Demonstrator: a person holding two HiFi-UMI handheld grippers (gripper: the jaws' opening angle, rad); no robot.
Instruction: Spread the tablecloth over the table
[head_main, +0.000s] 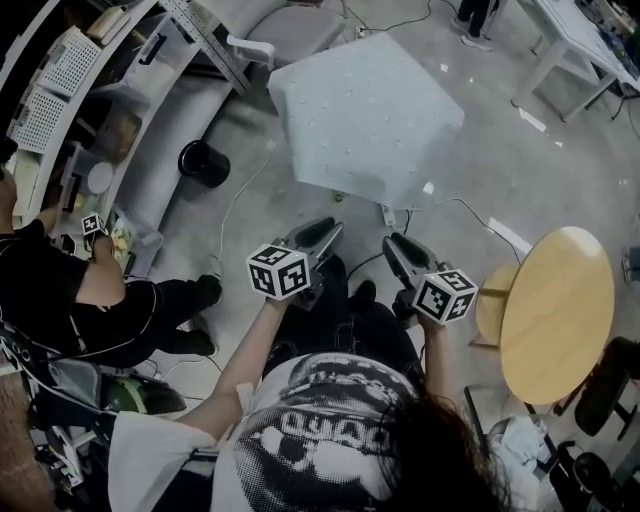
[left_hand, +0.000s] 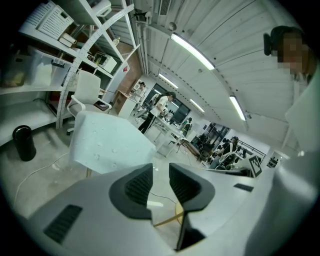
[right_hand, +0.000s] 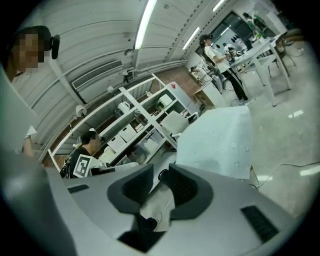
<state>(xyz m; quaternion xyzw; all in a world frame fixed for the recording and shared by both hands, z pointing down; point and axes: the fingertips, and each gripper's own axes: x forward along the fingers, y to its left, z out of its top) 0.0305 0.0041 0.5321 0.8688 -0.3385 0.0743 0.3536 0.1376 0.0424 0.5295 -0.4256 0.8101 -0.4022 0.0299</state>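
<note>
We find the cloth (head_main: 365, 110) draped over the whole bench, which is hidden beneath it, its edges hanging down on every side we can see. We judge the spreading done; at most some smoothing is left. The left gripper (head_main: 322, 236) and right gripper (head_main: 397, 252) hang well apart from the cloth, the fingers (left_hand: 136, 187) of both wide and empty. We read no writing; the cubes (head_main: 279, 271) bear only square markers.

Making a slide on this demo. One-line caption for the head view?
Left gripper and right gripper, both open and empty, point toward the pale dotted tablecloth draped ahead.
</note>
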